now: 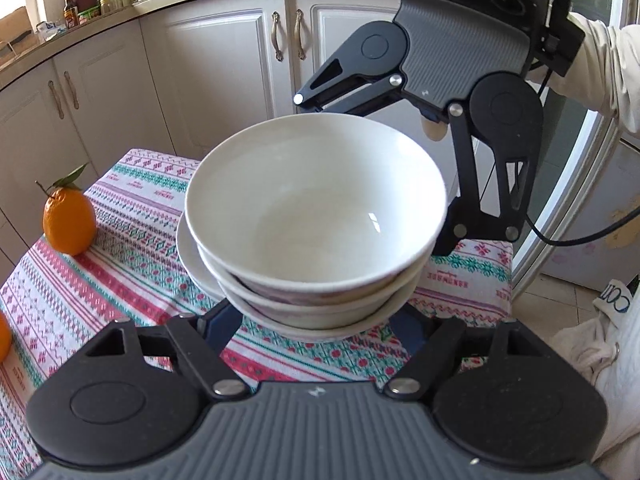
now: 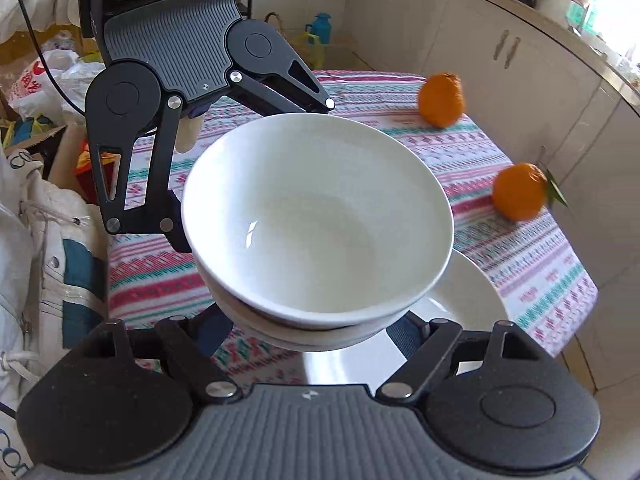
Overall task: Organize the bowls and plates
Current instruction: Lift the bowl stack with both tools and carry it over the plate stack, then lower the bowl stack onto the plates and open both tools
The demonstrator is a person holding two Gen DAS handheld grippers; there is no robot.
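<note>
**Left wrist view: bowl stack lifted between two grippers**

Stack of white bowls [image 1: 316,220] hangs above the patterned tablecloth [image 1: 120,272], pinched from opposite sides by left gripper [image 1: 316,326] and right gripper [image 2: 316,332]. White plate [image 2: 468,296] lies beneath.

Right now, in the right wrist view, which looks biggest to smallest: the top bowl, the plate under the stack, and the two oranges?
1. Top bowl, though it is nearest the camera.
2. Plate, mostly hidden by the stack, so its true size is unsure.
3. Near orange and far orange look alike; I will not rank them.
</note>
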